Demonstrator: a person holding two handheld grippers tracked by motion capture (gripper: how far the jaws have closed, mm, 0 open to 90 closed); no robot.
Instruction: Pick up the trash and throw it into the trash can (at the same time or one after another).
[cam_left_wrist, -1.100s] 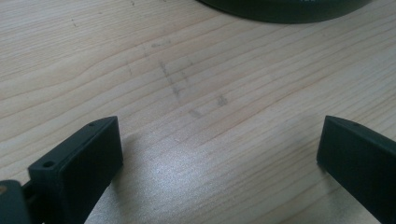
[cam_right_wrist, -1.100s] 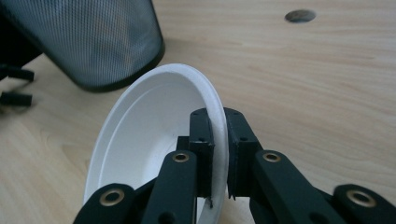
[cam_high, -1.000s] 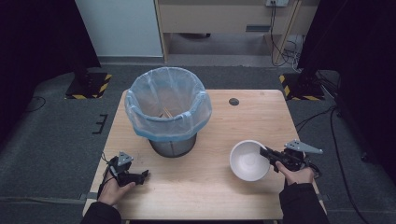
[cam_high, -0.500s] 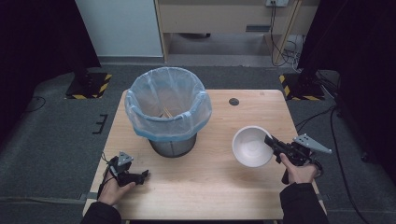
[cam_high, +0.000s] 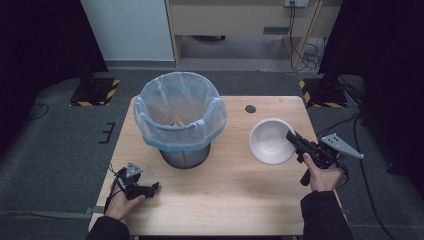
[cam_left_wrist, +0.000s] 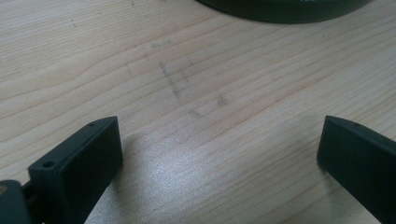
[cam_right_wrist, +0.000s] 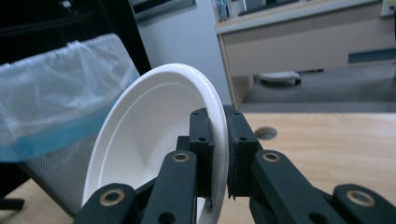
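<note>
No brand, label or legible writing on any object; the only marks are faint pencil-like scribbles on the table, seen in the left gripper view and too faint to read.

High view: wooden table with a mesh waste bin lined with a pale blue bag, standing left of centre toward the far edge. A small dark round hole sits in the tabletop near the far edge, right of the bin. The white bowl is right of the bin and apart from it, held at its right rim by the right gripper. The right hand comes in from the bottom right. The left gripper lies low at the near left corner of the table, in the left hand, well apart from the bowl.

Right gripper view: the jaws are pinched on the bowl's rim, one inside and one outside. The bowl stands tilted nearly on edge, its hollow facing left toward the bagged bin. This tilt is not evident from the high view. The tabletop hole shows beyond the bowl.

Left gripper view: jaws spread wide with bare wood between them, nothing held. The dark curved base of the bin shows at the top edge.
</note>
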